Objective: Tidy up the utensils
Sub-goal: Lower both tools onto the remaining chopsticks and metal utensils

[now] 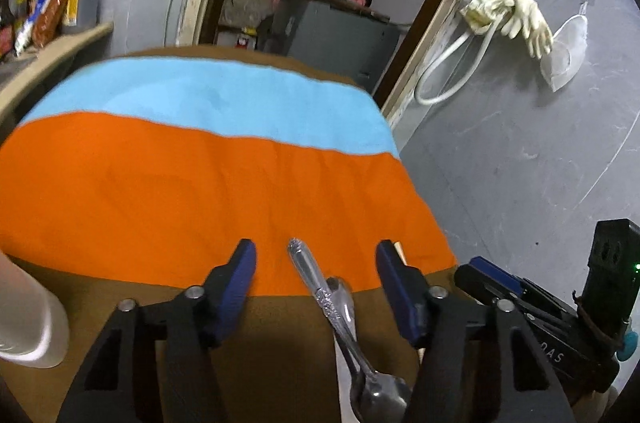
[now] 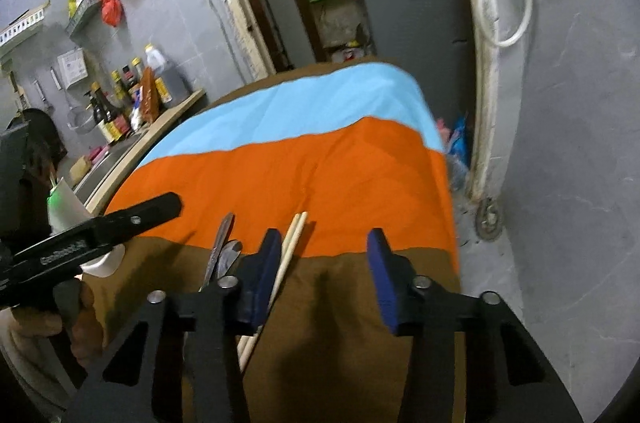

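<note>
Two metal spoons (image 1: 320, 287) lie handle-forward on the brown strip of the table cloth, reaching onto the orange strip. My left gripper (image 1: 316, 259) hangs low over them, open, with a blue-padded finger on each side and neither pad touching the spoons. In the right wrist view a pair of wooden chopsticks (image 2: 294, 235) lies on the cloth and runs under the left finger of my right gripper (image 2: 325, 243). That gripper is open with only bare cloth between its pads. The metal spoons (image 2: 222, 247) lie just left of it, and the left gripper (image 2: 160, 209) reaches in from the left.
The striped cloth (image 1: 200, 191) in brown, orange and blue covers the table. A white cup (image 1: 28, 323) stands at the near left. The right gripper (image 1: 480, 269) is close on the right. Sauce bottles (image 2: 120, 103) crowd a counter to the left; a grey wall and doorway lie beyond.
</note>
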The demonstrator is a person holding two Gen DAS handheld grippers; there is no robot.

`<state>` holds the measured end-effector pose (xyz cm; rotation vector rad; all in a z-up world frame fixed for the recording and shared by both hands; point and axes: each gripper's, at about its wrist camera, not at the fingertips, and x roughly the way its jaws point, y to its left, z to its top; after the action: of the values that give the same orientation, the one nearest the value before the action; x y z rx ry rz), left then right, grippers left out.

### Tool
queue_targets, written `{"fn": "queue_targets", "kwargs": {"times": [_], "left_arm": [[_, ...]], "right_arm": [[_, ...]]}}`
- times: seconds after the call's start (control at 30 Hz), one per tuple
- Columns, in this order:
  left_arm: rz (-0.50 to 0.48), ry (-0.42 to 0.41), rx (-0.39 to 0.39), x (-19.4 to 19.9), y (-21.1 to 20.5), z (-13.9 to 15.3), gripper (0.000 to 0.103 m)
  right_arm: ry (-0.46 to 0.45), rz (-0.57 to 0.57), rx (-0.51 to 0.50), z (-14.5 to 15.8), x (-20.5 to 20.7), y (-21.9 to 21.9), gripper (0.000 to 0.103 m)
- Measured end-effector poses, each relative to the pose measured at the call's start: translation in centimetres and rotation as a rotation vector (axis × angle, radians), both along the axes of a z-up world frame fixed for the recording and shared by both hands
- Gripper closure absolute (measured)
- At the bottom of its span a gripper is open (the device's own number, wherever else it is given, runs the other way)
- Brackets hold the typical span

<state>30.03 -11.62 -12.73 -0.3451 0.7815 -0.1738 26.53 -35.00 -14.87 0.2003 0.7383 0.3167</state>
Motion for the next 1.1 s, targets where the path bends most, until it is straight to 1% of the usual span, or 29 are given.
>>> {"fn": "queue_targets", "kwargs": {"times": [0.13, 0.27, 0.3, 0.37, 0.43, 0.57, 0.63, 0.7, 0.87, 0.93, 1.03, 1.1], "left_arm": [[-0.008, 0.044, -0.02, 1.1, 0.1, -1.4, 0.055], [-0.011, 0.094, -0.053, 2.1, 0.2, -2.7, 0.061], [-0.016, 0.105, -0.061, 2.3, 0.2, -3.0, 0.064], [-0.023, 0.122, -0.073, 2.6, 0.2, -3.3, 0.067], [-0.03, 0.126, -0.086, 2.6, 0.2, -3.5, 0.068], [-0.056, 0.139, -0.114, 3.2, 0.2, -3.9, 0.068], [-0.072, 0.143, -0.12, 3.6, 0.1, -3.9, 0.068], [-0.084, 0.147, -0.122, 3.8, -0.1, -4.0, 0.069], [-0.08, 0.164, -0.116, 4.2, -0.3, -4.1, 0.079], [-0.077, 0.17, -0.111, 4.3, -0.4, -4.1, 0.083], [-0.085, 0.18, -0.126, 4.4, -0.5, -4.2, 0.086], [-0.096, 0.189, -0.136, 4.4, -0.7, -4.3, 0.088]], "right_arm": [[0.031, 0.054, 0.017, -1.0, 1.3, 1.1, 0.069], [0.057, 0.083, 0.017, -1.7, 2.2, 1.9, 0.074], [0.062, 0.088, 0.018, -1.8, 2.4, 2.0, 0.075], [0.072, 0.097, 0.022, -2.1, 2.7, 2.3, 0.075], [0.08, 0.106, 0.03, -2.3, 3.0, 2.3, 0.079], [0.095, 0.126, 0.046, -2.8, 3.4, 3.0, 0.082], [0.106, 0.131, 0.06, -3.0, 3.4, 2.8, 0.087], [0.117, 0.13, 0.08, -3.2, 3.5, 2.8, 0.09], [0.119, 0.122, 0.117, -3.3, 3.3, 2.5, 0.094], [0.119, 0.117, 0.125, -3.3, 3.2, 2.3, 0.099], [0.118, 0.106, 0.137, -3.3, 2.8, 2.0, 0.102], [0.111, 0.099, 0.128, -3.3, 2.6, 1.7, 0.102]]}}
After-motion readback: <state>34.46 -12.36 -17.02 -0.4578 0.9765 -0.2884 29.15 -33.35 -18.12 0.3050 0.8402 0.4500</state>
